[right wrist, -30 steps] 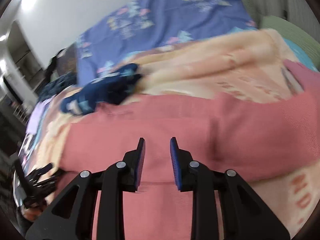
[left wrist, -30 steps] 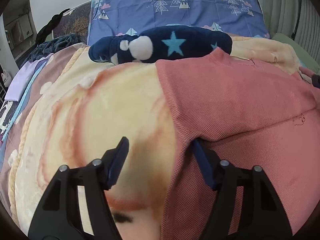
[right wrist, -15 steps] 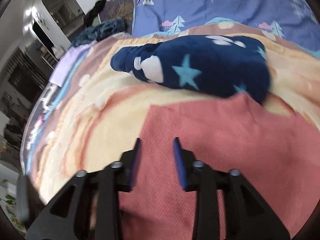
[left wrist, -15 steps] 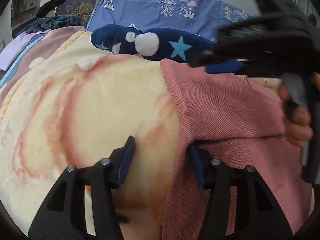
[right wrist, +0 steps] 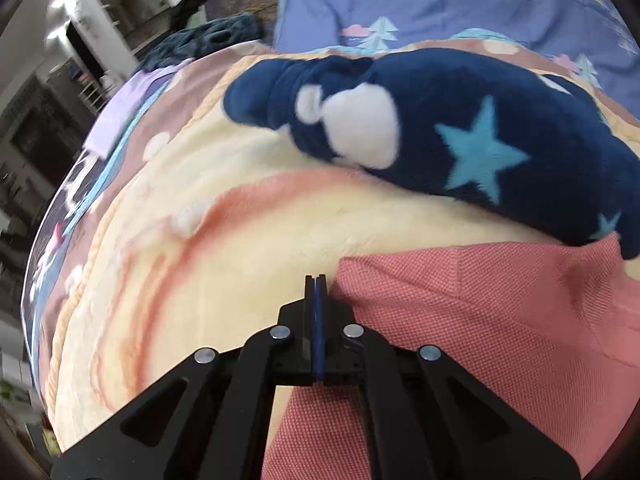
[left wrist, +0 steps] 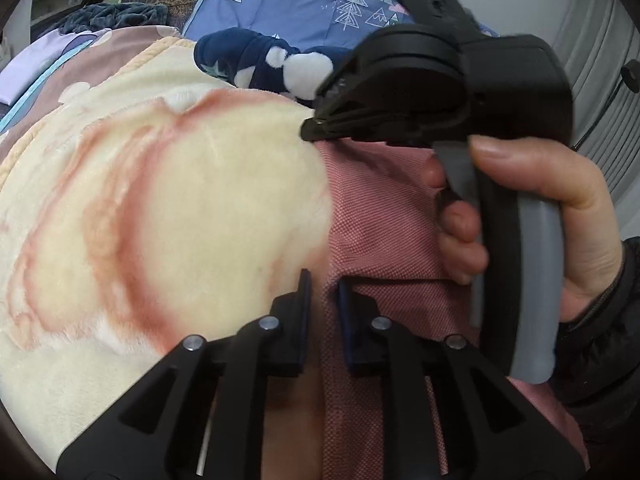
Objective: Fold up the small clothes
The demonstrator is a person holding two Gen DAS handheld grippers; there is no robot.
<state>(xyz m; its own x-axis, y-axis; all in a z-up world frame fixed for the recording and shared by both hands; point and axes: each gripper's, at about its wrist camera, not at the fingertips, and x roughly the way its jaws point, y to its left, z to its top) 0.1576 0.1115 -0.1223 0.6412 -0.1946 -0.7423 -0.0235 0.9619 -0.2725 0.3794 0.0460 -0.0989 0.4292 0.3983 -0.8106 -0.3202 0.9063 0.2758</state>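
- Left wrist view: the left gripper [left wrist: 322,298], whose jaws have just been closing, stands narrow astride the left edge of the pink garment [left wrist: 384,248]. Whether the pads bite cloth I cannot tell; a shallow bite could slip on lifting. The right gripper [left wrist: 310,130] sits at the far corner.
- Right wrist view: the right gripper [right wrist: 316,280] has snapped fully shut beside the garment's [right wrist: 480,312] corner (possibly missing it).
- Underneath is a cream fleece blanket [right wrist: 240,248], which may get pinched too. A navy star-print fleece [right wrist: 460,140] lies close behind; dim room at left.
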